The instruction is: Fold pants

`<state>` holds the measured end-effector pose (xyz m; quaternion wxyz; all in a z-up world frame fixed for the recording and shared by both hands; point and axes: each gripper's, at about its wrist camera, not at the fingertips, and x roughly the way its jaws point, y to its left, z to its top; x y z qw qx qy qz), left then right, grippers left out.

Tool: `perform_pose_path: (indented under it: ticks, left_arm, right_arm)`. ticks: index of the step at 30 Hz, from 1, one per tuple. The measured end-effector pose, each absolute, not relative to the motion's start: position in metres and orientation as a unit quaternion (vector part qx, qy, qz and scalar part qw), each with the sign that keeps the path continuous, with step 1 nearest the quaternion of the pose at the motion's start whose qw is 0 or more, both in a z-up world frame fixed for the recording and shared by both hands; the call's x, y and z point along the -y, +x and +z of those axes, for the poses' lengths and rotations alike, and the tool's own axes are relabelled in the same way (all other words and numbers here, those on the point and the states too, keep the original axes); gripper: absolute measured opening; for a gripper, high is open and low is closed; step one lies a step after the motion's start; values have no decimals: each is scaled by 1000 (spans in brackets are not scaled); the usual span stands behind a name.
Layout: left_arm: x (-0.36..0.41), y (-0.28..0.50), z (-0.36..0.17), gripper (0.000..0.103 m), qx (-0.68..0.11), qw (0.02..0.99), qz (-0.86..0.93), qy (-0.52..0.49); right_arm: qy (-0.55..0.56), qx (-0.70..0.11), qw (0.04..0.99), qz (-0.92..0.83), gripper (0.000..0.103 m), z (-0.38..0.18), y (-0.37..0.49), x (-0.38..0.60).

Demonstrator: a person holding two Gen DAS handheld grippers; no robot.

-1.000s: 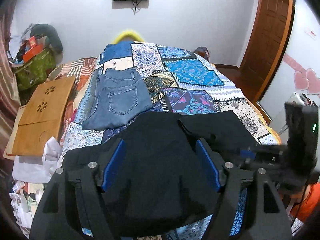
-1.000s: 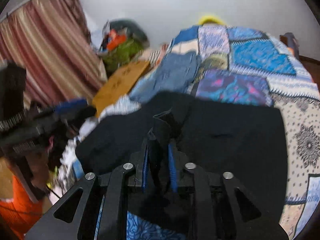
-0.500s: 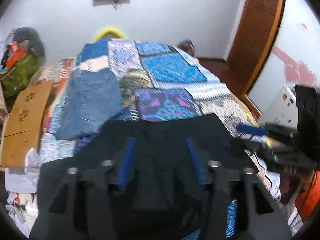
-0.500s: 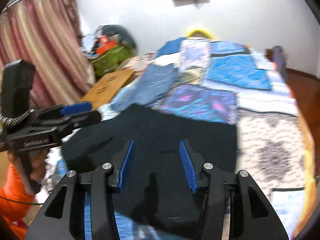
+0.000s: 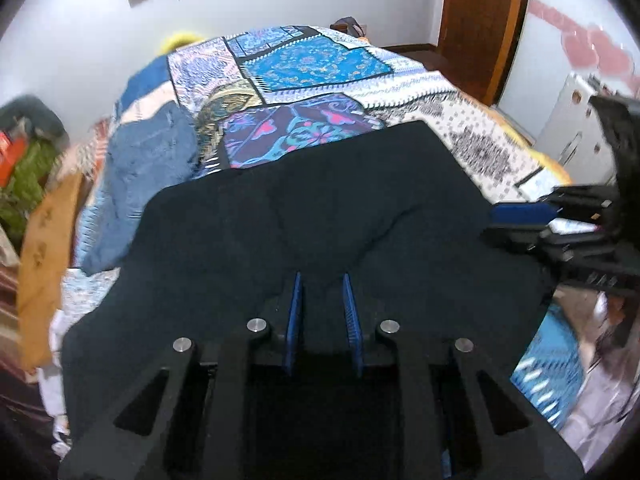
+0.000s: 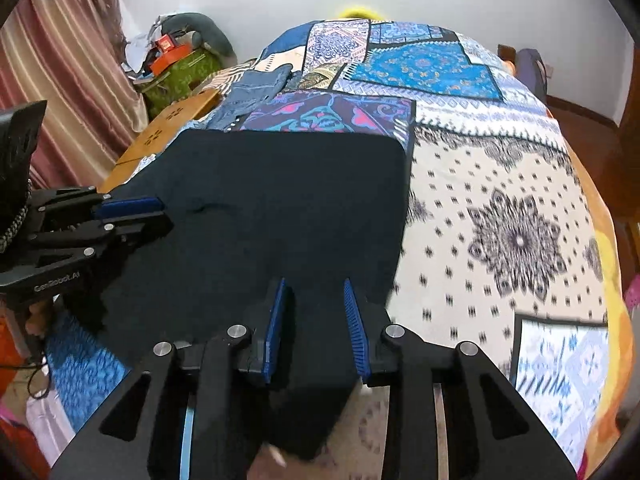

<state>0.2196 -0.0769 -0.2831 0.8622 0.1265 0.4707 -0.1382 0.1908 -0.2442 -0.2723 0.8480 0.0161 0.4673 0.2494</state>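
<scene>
The left gripper (image 5: 322, 292) is closing on the near edge of the black pants (image 5: 320, 208), lying across the patchwork bedspread (image 6: 500, 208) (jaws spread a second ago). The right gripper (image 6: 314, 300), having let go and re-spread, is narrowing around the hem; probably regrasping for another fold.

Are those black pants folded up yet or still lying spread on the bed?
Partly folded: the black pants lie as one broad flat panel on the patchwork bedspread.
</scene>
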Motion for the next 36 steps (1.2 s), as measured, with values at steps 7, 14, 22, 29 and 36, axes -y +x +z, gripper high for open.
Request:
perform_pose_path:
  ticks: [7, 14, 22, 29, 36]
  left_arm:
    - [40, 198, -271, 34, -474, 868, -128, 75]
    - [-26, 173, -232, 50, -427, 904, -14, 30]
    - [-95, 133, -197, 80, -379, 923, 70, -13]
    - [-160, 107, -220, 88, -401, 903, 120, -91]
    - [-190, 93, -271, 88, -455, 865, 106, -184]
  right_arm:
    - [-22, -467, 854, 227, 27, -261, 174, 251]
    - [-14, -404, 884, 236, 34, -213, 177, 233]
    - [-23, -350, 890, 291, 45, -179, 184, 169]
    - [-51, -350, 870, 343, 56, -186, 186, 111]
    - [-84, -391, 843, 361, 56, -220, 188, 79]
